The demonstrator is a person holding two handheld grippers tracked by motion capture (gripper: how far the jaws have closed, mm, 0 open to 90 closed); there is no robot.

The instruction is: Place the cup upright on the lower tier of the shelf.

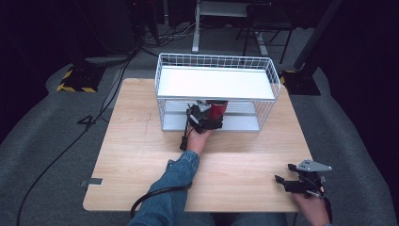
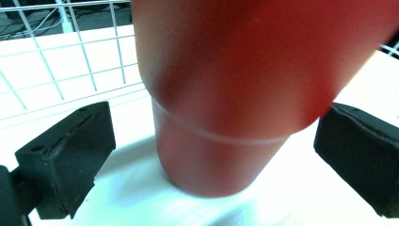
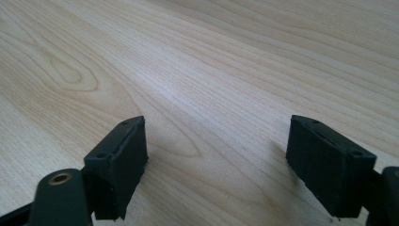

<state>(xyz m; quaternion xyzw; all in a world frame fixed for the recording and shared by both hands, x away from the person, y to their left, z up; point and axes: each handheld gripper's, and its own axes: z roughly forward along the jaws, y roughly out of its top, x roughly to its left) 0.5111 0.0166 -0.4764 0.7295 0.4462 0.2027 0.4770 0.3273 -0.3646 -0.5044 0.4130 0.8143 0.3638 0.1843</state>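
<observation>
The room is dark, with a grey floor (image 1: 42, 127) on which black cables (image 1: 70, 141) run, and in the middle stands a light wooden bench (image 1: 141, 155). At the 12 o'clock side of the bench stands a white wire rack (image 1: 216, 89) with a white upper shelf (image 1: 214, 84) and a lower shelf (image 1: 240, 123) under it.

On the lower shelf stands a red cup (image 1: 217, 110), upright, near the front edge of the rack. In the left gripper view the red cup (image 2: 235, 94) is very close and a little blurred, with a thin line around its body.

The left hand-held gripper (image 1: 203, 117) reaches into the lower level of the rack, at about 12 o'clock from the person. Its jaws are spread, one on each side of the cup, and in the left gripper view a gap shows between each black pad (image 2: 70, 157) and the cup, so they are not touching it. The arm behind it wears a blue denim sleeve (image 1: 171, 188), and a black cable trails from the gripper.

The right hand-held gripper (image 1: 288, 181) is at about 4 o'clock on the bench, well apart from the rack, low over the wood. Its jaws are also spread wide, with bare bench (image 3: 211, 94) between them, and a grey three-cornered plate (image 1: 313, 165) sits on top of it.
</observation>
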